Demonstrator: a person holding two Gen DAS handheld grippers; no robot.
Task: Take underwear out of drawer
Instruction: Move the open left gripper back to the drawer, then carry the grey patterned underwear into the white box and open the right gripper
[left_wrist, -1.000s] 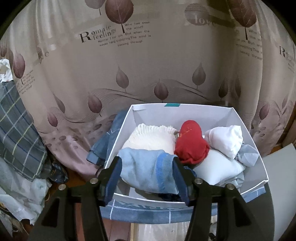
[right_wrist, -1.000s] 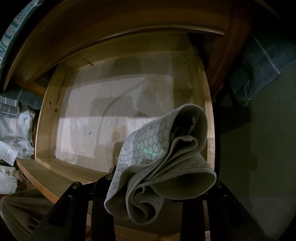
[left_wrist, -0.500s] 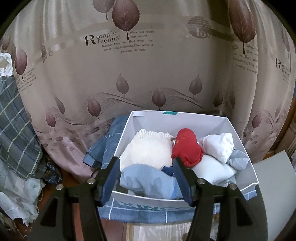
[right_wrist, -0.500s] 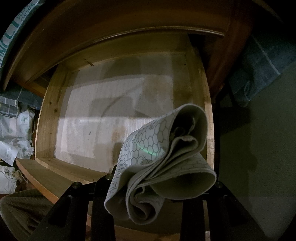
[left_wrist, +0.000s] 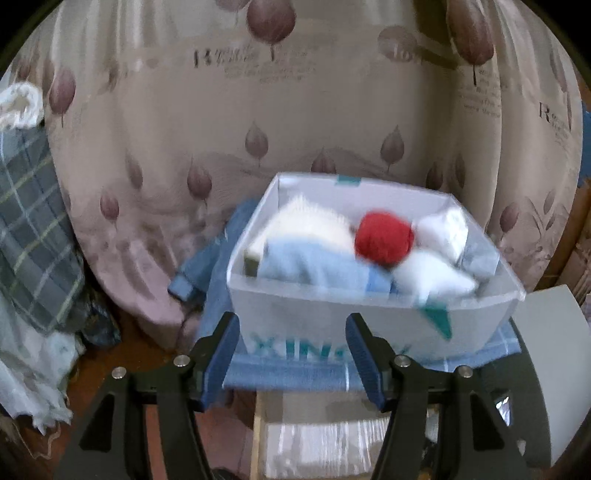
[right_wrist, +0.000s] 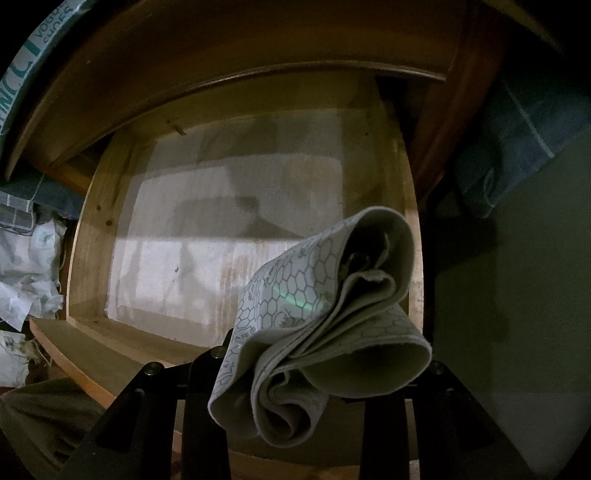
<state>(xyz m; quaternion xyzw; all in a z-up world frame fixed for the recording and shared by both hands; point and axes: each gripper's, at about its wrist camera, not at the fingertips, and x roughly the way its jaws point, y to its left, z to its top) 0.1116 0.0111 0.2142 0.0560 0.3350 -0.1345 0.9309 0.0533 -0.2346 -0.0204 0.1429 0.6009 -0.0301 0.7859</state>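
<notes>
In the left wrist view a white box holds rolled garments: a light blue one, a red one and white ones. My left gripper is open and empty, in front of and below the box's near wall. In the right wrist view my right gripper is shut on a folded grey underwear with a honeycomb print, held above the front of an open wooden drawer. The drawer's paper-lined bottom is bare. The underwear hides the right fingertips.
The box stands on a blue cloth before a leaf-print curtain. A plaid cloth hangs at the left. A grey panel lies to the right. Crumpled white bags lie left of the drawer.
My left gripper has let go of the light blue garment in the box and pulled back and down, open. The right gripper holds still with the grey underwear.
</notes>
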